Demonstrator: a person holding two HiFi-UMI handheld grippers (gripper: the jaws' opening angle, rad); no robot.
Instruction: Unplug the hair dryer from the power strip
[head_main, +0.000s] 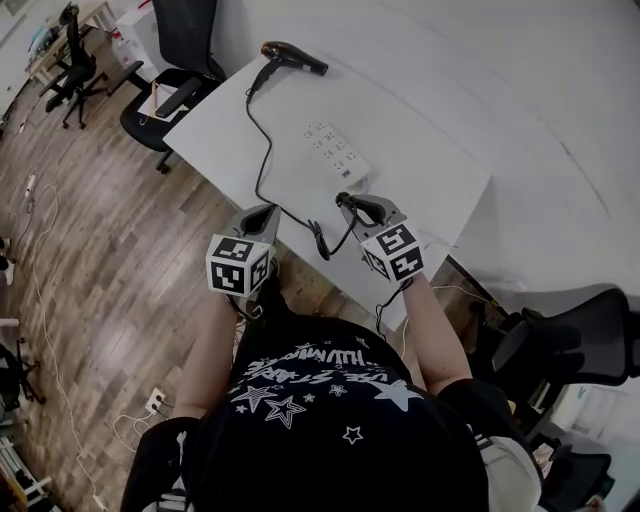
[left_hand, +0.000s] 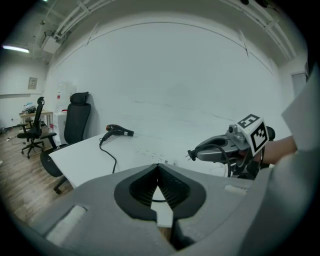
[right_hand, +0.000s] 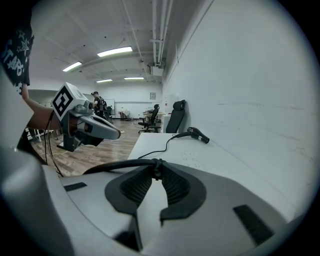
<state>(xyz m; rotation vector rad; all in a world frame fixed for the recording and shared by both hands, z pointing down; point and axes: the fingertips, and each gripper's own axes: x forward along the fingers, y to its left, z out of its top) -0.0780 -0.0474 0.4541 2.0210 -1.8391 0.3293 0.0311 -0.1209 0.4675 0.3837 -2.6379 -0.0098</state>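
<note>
A black hair dryer (head_main: 292, 56) lies at the far end of the white table (head_main: 420, 190). Its black cable (head_main: 262, 160) runs toward me past the white power strip (head_main: 337, 150). The plug (head_main: 343, 198) is out of the strip, a little above the table, and my right gripper (head_main: 347, 202) is shut on it. The left gripper view shows the plug's prongs (left_hand: 190, 155) sticking out of the right gripper (left_hand: 200, 151). My left gripper (head_main: 262, 210) hangs shut over the table's near edge, left of the cable loop, with nothing in it.
A black office chair (head_main: 180, 45) stands at the table's far left corner and another (head_main: 575, 345) at my right. More chairs (head_main: 75, 65) stand on the wooden floor at left. A floor socket with white leads (head_main: 153, 402) lies near my feet.
</note>
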